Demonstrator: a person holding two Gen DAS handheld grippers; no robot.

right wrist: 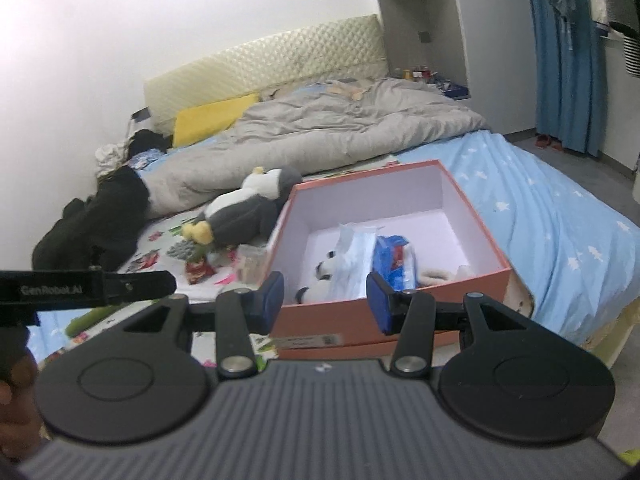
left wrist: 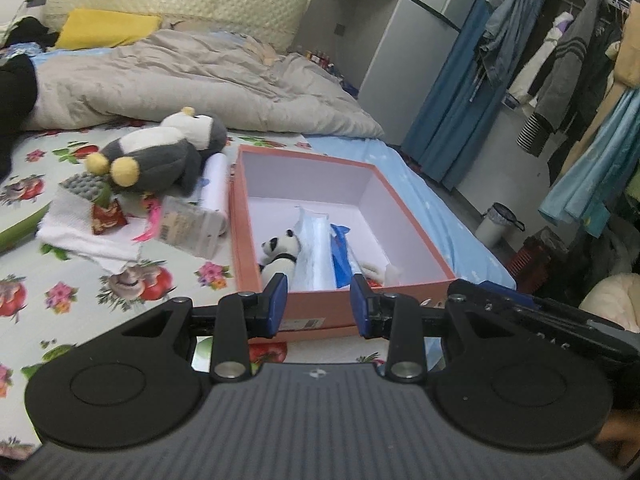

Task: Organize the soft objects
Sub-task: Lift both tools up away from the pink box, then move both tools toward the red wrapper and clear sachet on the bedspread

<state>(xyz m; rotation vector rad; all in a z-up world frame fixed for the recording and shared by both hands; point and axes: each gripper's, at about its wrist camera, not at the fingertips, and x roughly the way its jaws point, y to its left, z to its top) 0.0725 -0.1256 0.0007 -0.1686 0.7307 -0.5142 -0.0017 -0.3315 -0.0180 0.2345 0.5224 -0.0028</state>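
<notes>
Left wrist: left gripper [left wrist: 319,305] half-open, empty, panda toy [left wrist: 280,256] in box [left wrist: 320,312] just beyond.

You can read "GenRobot.AI" in pale letters on the black bar of the left gripper [right wrist: 86,289], seen at the left edge of the right wrist view. The box [right wrist: 320,320] carries a label strip [right wrist: 306,340] on its near wall (print too small and blurred for you to read).
</notes>
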